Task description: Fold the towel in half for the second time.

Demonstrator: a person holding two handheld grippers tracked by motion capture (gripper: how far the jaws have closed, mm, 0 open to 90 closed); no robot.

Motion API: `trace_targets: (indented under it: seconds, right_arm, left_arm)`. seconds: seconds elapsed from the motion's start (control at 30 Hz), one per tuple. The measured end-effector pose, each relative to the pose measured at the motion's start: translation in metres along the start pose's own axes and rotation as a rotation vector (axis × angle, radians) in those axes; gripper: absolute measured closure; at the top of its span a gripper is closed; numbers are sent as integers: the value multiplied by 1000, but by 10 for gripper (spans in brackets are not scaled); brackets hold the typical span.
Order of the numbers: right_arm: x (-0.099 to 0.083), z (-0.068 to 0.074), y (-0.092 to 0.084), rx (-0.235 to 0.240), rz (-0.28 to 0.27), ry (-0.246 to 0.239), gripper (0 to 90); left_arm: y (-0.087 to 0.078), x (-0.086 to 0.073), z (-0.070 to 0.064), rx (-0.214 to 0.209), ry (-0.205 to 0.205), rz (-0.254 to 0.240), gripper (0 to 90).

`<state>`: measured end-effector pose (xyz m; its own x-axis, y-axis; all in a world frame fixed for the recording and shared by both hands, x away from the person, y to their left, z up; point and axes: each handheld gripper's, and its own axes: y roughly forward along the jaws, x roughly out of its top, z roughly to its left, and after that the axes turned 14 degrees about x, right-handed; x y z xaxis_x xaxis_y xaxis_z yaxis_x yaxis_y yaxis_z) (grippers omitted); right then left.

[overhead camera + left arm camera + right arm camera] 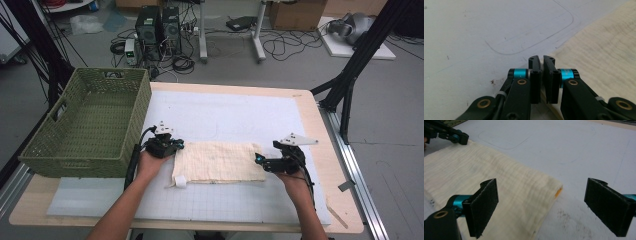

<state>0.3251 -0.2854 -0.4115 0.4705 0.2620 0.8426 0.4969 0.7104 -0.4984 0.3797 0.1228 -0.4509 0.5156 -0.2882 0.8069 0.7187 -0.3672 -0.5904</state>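
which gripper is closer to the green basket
Left. The left gripper sits at the cloth's far left corner, just beside the green basket's near wall. The right gripper is at the cloth's right edge, a cloth's length farther away.

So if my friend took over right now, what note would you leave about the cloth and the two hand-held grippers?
Left hand-held gripper: jaws closed at the far left corner of the cream cloth; the frames do not show for sure that the edge is pinched.
Right hand-held gripper: jaws wide open, hovering over the cloth's right end, holding nothing.
Cloth: lies flat and folded on the white mat, in front of the person.
Green basket: at the table's left edge, nothing visible in it.
Done: cloth spread out, left side reached.
Left: probably close the right gripper on its corner, then fold or lift the cloth.
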Motion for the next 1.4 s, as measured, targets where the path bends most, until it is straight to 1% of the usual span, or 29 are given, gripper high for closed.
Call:
trace_targets:
  seconds: [0.03, 0.1, 0.13, 0.17, 0.2, 0.3, 0.4, 0.43, 0.5, 0.53, 0.6, 0.63, 0.67, 0.77, 0.87, 0.93, 1.0, 1.03, 1.07, 1.1, 1.13, 1.17, 1.23, 1.3, 1.33, 1.4]
  right_arm:
    - [4, -3, 3, -1, 8, -11, 113]
    - [11, -8, 12, -23, 29, -23, 113]
    - [14, -11, 16, -26, 44, -29, 113]
    - [16, -15, 21, -19, 55, -33, 113]
    - [17, -18, 26, -8, 64, -29, 113]
    - [20, -28, 38, -5, 90, 0, 120]
    - [22, -35, 45, -10, 115, 14, 173]
    - [23, -37, 47, -11, 120, 8, 187]
    - [22, -39, 49, -14, 133, 9, 254]
    - [21, -41, 50, -15, 139, 13, 265]
    - [19, -46, 53, 2, 158, 29, 341]
    - [18, -47, 54, 2, 175, 27, 365]
    - [17, -48, 56, 6, 182, 24, 412]
    - [16, -50, 60, 23, 192, 12, 509]
    - [13, -52, 65, 39, 217, 12, 561]
    - [12, -54, 64, 57, 212, 13, 630]
    - [12, -55, 63, 79, 216, 7, 733]
    - [12, -54, 63, 92, 222, 7, 803]
    - [12, -53, 63, 105, 225, -6, 841]
    - [13, -51, 64, 100, 233, -19, 853]
    - [14, -50, 64, 86, 238, -33, 858]
    - [15, -49, 63, 74, 232, -43, 859]
    - [17, -48, 60, 50, 195, -53, 859]
    - [20, -47, 56, 31, 152, -66, 859]
    - [21, -46, 55, 27, 143, -78, 859]
    - [23, -43, 52, 28, 133, -90, 859]
  left_arm:
    - [0, 0, 1, 0, -15, -3, 833]
    - [0, 0, 3, -3, -32, -7, 829]
    - [0, 0, 3, -3, -35, -6, 829]
    - [0, 0, 3, -4, -34, -8, 830]
    - [0, 0, 3, -5, -30, -8, 831]
    - [0, 0, 3, -5, -34, -9, 832]
    - [0, 0, 3, -6, -34, -8, 833]
    - [0, 0, 3, -6, -39, -9, 833]
    - [0, 0, 3, -8, -41, -10, 833]
    - [0, 0, 3, -8, -42, -10, 833]
    - [0, 0, 3, -11, -39, -10, 834]
    - [0, 0, 3, -10, -39, -10, 834]
    - [0, 0, 3, -9, -41, -8, 834]
    - [0, -1, 3, -12, -41, -9, 836]
    - [0, -1, 4, -19, -39, -5, 836]
    - [-1, -1, 4, -24, -44, 0, 836]
    - [-1, -1, 5, -27, -51, 3, 836]
    - [-1, -1, 5, -27, -51, 5, 838]
    - [-1, -1, 5, -27, -52, 4, 843]
    - [-1, -1, 5, -25, -54, 2, 847]
    - [-2, 0, 6, -23, -56, -5, 850]
    - [-4, 1, 7, -17, -67, -23, 853]
    - [-9, 5, 9, -14, -100, -86, 854]
    - [-12, 8, 11, -13, -108, -129, 854]
    - [-13, 8, 11, -16, -118, -137, 854]
    - [-15, 8, 11, -25, -114, -132, 854]
